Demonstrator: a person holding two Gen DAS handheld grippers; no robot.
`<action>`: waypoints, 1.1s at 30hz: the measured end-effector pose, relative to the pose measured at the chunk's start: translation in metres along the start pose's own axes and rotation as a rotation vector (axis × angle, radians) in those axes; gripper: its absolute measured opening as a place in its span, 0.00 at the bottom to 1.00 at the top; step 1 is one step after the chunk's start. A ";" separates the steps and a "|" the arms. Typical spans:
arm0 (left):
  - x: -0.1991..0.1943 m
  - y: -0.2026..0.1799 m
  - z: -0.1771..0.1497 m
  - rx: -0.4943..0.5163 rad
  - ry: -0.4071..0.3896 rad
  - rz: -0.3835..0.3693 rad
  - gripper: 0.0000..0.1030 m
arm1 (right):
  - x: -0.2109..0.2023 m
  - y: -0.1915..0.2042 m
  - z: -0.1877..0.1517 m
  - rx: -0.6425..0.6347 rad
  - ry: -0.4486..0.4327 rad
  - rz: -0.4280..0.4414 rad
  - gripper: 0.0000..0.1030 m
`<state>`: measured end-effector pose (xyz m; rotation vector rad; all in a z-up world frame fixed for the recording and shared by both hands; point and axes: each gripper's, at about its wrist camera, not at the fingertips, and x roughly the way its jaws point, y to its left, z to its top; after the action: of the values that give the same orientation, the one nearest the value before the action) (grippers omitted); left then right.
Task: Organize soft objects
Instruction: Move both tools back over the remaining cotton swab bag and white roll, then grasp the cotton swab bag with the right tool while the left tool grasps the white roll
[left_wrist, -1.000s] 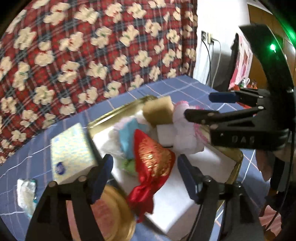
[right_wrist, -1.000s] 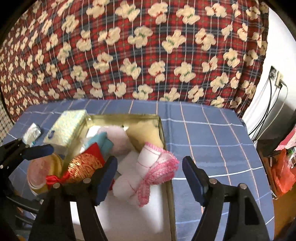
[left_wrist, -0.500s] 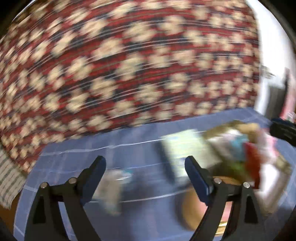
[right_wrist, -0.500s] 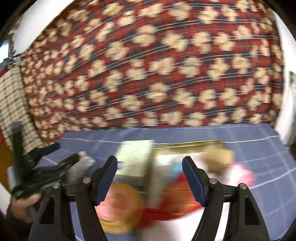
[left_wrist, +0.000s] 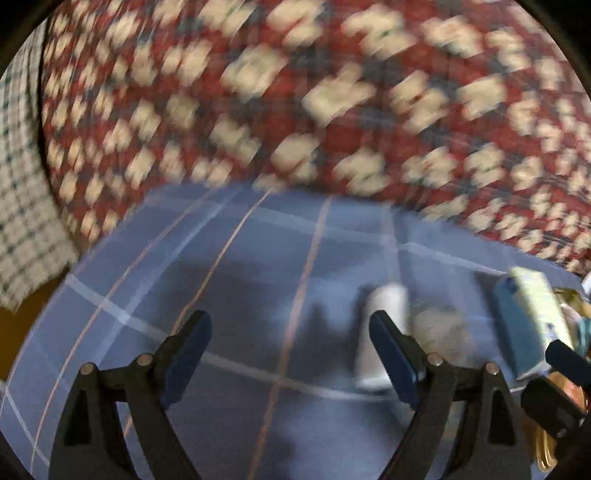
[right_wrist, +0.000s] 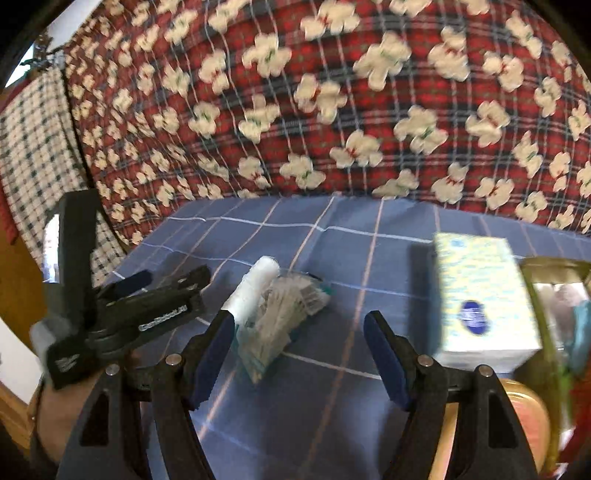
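My right gripper (right_wrist: 299, 354) hung with its jaws spread wide and nothing between them, aimed at a clear plastic packet (right_wrist: 280, 317) lying on the blue checked cloth (right_wrist: 369, 236), a white roll (right_wrist: 255, 288) touching its far side. My left gripper (left_wrist: 290, 358) was equally wide and empty over bare cloth, its view badly smeared; the roll showed just past its right finger. To the right stood a tissue box (right_wrist: 480, 302) beside the gold tray (right_wrist: 554, 266). The tray held soft things, pale and teal, too blurred at the frame's edge to name. I judged the job mostly done: the tray looked stocked, while the packet, the roll and perhaps the box remained outside.
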<state>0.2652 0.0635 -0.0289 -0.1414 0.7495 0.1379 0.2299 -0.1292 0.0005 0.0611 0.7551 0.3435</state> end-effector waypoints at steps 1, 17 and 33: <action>-0.002 0.003 0.000 -0.015 -0.014 -0.014 0.86 | 0.009 0.003 0.001 0.005 0.012 -0.008 0.72; -0.006 0.011 0.003 -0.031 0.000 -0.013 0.89 | 0.074 0.006 -0.007 0.017 0.142 0.068 0.43; -0.005 -0.025 -0.003 0.125 -0.006 -0.076 0.88 | 0.052 -0.018 -0.005 0.062 0.101 0.010 0.38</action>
<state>0.2640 0.0386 -0.0257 -0.0499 0.7440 0.0192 0.2669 -0.1294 -0.0411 0.1061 0.8659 0.3346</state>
